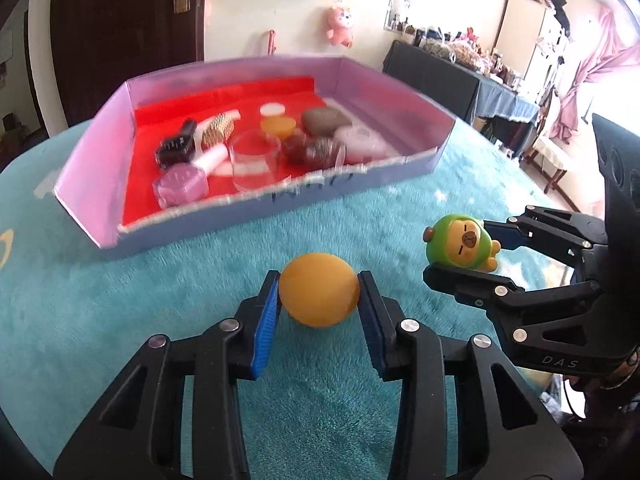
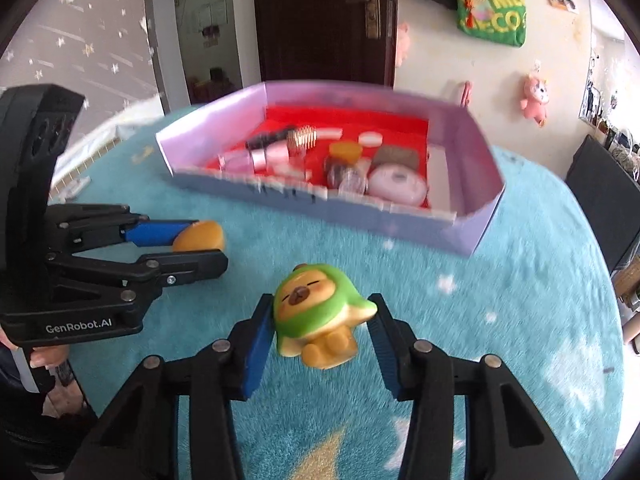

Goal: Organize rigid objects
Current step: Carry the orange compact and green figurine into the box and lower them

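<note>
My left gripper [image 1: 318,294] is shut on a round orange ball [image 1: 318,294], held above the teal fluffy cloth; the same ball [image 2: 199,236] shows between that gripper's fingers at the left of the right wrist view. My right gripper [image 2: 322,312] is shut on a green-hooded capybara toy [image 2: 318,312], which also appears at the right of the left wrist view [image 1: 460,246]. Beyond both stands a lilac box [image 1: 100,168] [image 2: 476,152] with a red lining, holding several small items.
Inside the box lie a clear cup [image 1: 256,160], a black block [image 1: 176,150], a gold comb [image 1: 218,130], a grey stone [image 1: 326,120] and a pink round case [image 2: 396,184]. A dark door [image 2: 324,20] and dark side tables [image 1: 440,76] stand beyond the table.
</note>
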The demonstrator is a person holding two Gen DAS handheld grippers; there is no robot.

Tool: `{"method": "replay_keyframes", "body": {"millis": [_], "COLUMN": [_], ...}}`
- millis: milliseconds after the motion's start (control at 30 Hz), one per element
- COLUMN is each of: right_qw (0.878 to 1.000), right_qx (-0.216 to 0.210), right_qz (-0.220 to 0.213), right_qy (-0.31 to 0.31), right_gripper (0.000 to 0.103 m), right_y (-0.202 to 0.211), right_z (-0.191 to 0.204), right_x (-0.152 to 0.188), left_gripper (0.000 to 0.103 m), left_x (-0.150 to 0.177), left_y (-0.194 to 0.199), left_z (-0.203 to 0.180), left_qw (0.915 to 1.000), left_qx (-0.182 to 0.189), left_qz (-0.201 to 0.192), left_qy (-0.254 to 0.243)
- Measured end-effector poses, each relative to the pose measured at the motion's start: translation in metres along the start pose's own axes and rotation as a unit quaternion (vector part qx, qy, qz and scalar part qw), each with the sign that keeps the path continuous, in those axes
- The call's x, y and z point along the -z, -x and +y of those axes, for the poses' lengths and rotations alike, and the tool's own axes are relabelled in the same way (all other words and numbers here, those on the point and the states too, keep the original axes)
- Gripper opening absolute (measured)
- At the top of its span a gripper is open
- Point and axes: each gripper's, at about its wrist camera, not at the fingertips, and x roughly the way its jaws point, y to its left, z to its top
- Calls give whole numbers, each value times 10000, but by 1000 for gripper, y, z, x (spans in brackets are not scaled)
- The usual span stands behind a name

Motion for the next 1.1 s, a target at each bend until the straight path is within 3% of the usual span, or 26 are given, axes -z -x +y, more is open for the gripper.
{"method": "replay_keyframes", "body": {"millis": [167, 300, 533, 733, 1100], "right_qw": [9991, 9989, 9994, 9959, 9861], "right_qx": [-243, -347, -210, -59, 133], "right_qz": [-312, -281, 253, 902, 1657], "right_qy": [-154, -143, -82, -55, -81], "right_gripper": [49, 49, 49, 49, 49], "right_y": [7, -6, -59, -113, -166], "right_z": [-20, -40, -69, -83, -90], "right_x": [-45, -92, -156, -182, -194], "left_gripper": [36, 36, 36, 36, 36], "left_x": [-38, -93, -160, -181, -193], "left_y": [15, 10, -47, -101, -141], "left_z": [8, 22, 40, 50, 73], "left_qw": [9992, 9981, 9982, 9947, 9918], "left_qx": [357, 490, 213, -14, -231], "left_qz": [-193, -355, 202, 763, 1067], "left_qy": [43, -113, -531, -689, -657]}}
